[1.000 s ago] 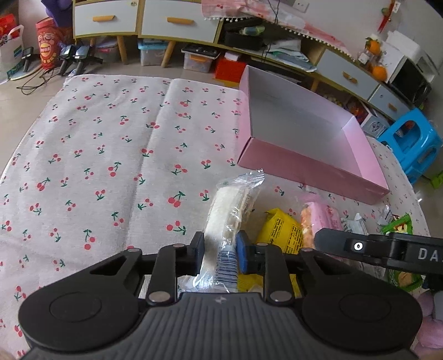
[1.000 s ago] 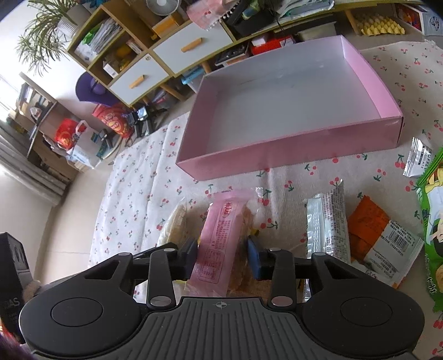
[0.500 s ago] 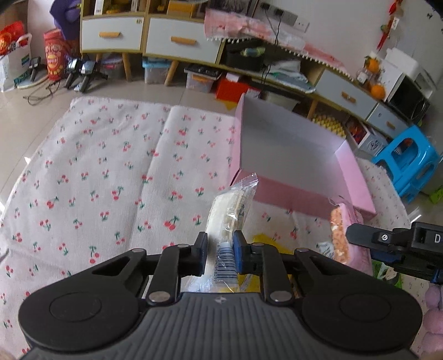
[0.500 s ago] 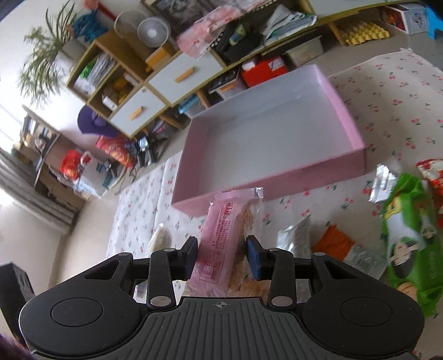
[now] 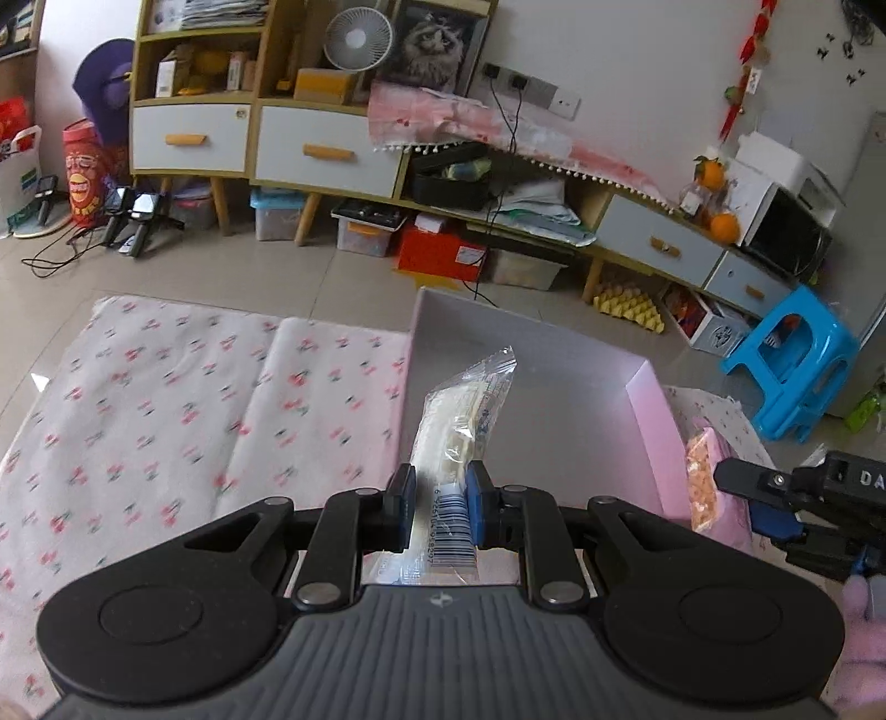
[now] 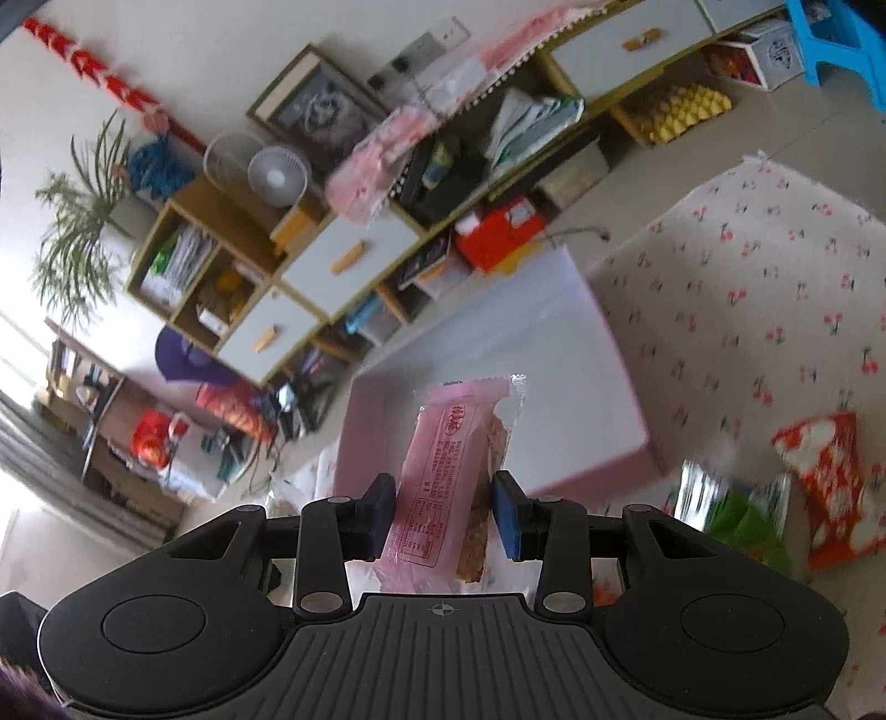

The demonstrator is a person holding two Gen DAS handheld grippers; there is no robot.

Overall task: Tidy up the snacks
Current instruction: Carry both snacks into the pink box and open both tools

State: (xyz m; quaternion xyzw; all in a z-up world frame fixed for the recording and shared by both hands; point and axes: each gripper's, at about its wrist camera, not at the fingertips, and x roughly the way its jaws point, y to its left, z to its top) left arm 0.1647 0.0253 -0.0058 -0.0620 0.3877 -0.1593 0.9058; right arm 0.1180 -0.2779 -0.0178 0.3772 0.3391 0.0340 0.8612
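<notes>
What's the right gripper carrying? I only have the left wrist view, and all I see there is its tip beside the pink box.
Observer: The right gripper is shut on a pink snack bar, lettering on the wrapper.
Operator: Anything still on the cloth on that side?
Observer: Yes, a red-and-white packet lies right of the pink box.
Operator: Anything else near it?
Observer: A green packet beside it, too blurred to read.

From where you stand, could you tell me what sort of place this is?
Most likely a lived-in home room: a low cabinet with drawers, a desk fan, a blue plastic stool and a cherry-print cloth spread as the work surface.
</notes>
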